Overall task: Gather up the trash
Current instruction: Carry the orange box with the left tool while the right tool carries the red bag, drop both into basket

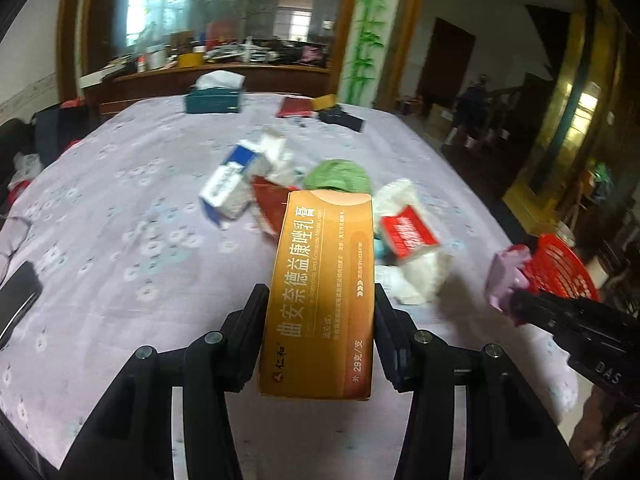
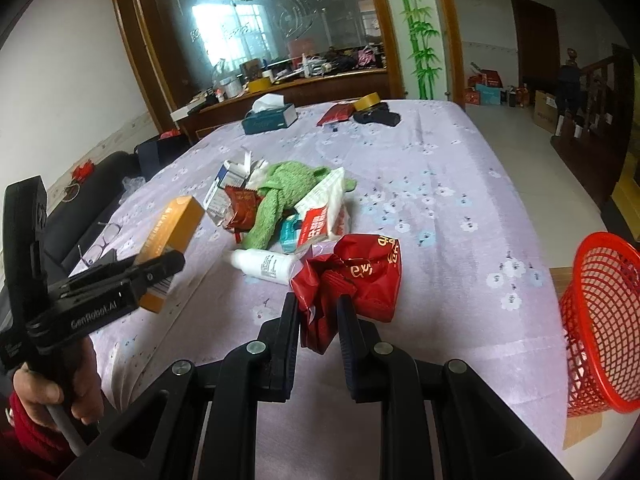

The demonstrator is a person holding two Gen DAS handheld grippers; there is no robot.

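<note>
My left gripper [image 1: 320,294] is shut on a long orange medicine box [image 1: 320,240], lifted off the lilac tablecloth [image 1: 120,200]; the right wrist view shows the same box [image 2: 172,232] in that gripper [image 2: 160,268]. My right gripper [image 2: 318,300] is shut on a crumpled red wrapper [image 2: 360,276] held above the cloth. A red mesh basket [image 2: 600,320] stands off the table's right edge, also visible as basket [image 1: 560,264]. The trash pile [image 2: 280,208] lies mid-table: blue-white carton, red packet, green cloth, tissue pack, white bottle [image 2: 264,266].
A teal tissue box [image 2: 270,118], a red envelope [image 2: 336,114], a tape roll and a black case sit at the far end. Glasses [image 2: 100,240] and a dark phone [image 1: 16,308] lie near the left edge. A person's hand [image 2: 36,392] grips the left handle.
</note>
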